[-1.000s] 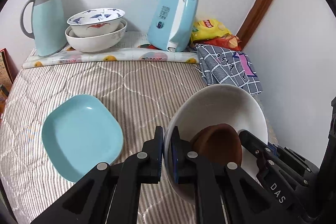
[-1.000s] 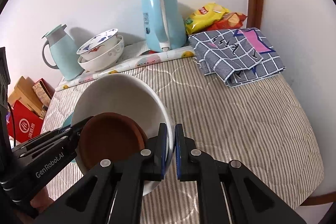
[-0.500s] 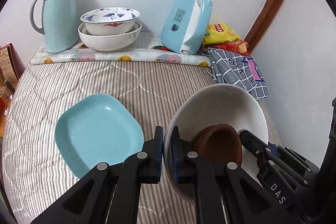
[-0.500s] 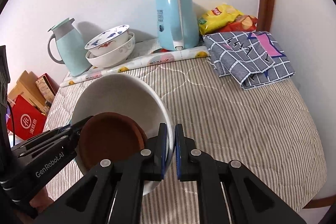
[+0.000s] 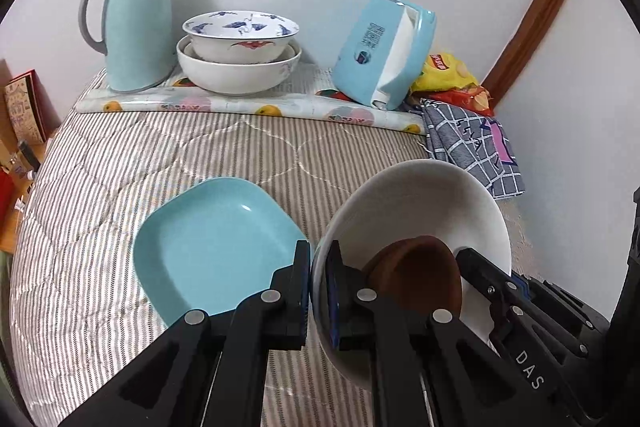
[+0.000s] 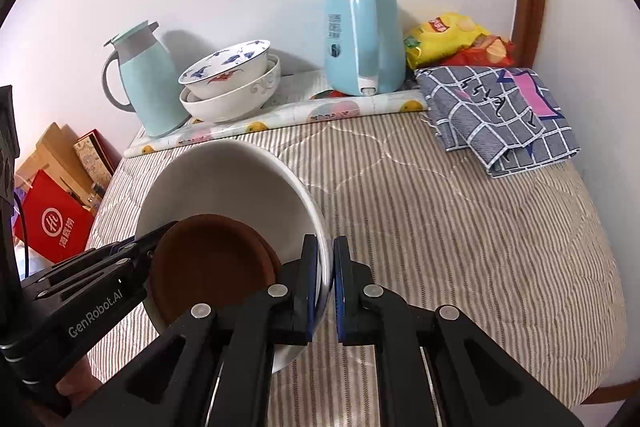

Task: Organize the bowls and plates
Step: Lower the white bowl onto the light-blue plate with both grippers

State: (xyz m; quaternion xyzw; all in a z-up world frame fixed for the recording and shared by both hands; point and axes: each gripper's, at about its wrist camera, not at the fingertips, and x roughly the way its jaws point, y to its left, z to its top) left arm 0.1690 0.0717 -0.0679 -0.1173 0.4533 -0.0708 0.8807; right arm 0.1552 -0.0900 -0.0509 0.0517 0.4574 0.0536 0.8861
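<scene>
Item, nearest: left gripper (image 5: 319,289) and right gripper (image 6: 327,283), each clamped on opposite rims of one white bowl (image 5: 424,203), carried tilted above the striped quilt (image 6: 460,227). Inside it: brown saucers (image 6: 208,263), slid to the low side. Beside it: teal plate (image 5: 212,243), flat on the quilt. Far, by the wall: two stacked bowls (image 5: 240,55), between thermos jug (image 5: 134,23) and blue kettle (image 6: 360,35).
Step, judged: transport toward the stack. Next calls for levelling, then lowering together.
</scene>
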